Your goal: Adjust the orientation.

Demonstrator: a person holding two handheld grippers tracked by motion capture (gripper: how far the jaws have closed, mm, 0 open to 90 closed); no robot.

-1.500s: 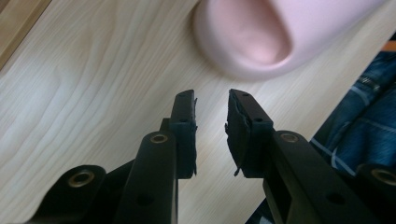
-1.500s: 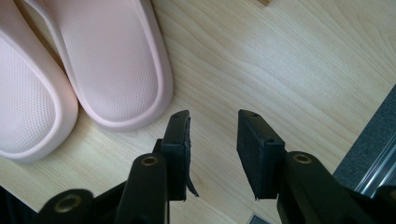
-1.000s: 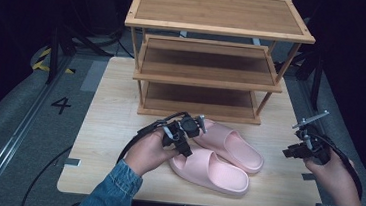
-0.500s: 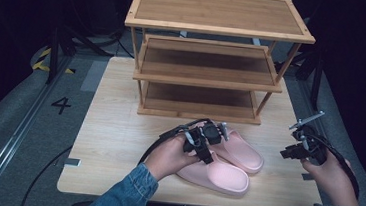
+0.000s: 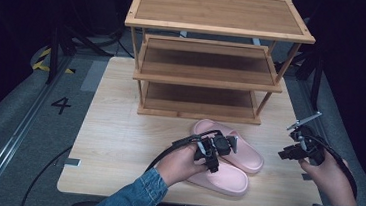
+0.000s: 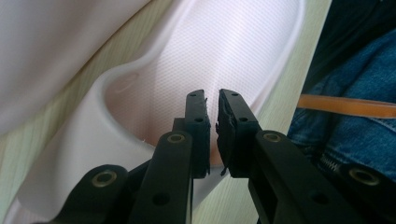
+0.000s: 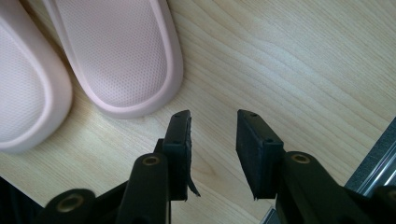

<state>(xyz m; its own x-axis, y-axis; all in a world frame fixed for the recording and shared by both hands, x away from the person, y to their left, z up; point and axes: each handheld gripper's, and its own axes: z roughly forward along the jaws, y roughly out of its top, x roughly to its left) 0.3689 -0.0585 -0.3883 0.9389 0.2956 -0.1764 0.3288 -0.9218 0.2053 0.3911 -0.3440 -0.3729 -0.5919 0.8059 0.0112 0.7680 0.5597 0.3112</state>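
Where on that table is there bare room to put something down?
The light wooden table is bare left of the pink rubber slippers and the three-tier wooden shoe rack. It is crowded at the front middle, where the left tongs sit over the slippers.

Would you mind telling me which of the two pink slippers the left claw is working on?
The left claw is over the slipper nearest the person, at the table's front edge; the other slipper lies behind it, closer to the wooden rack.
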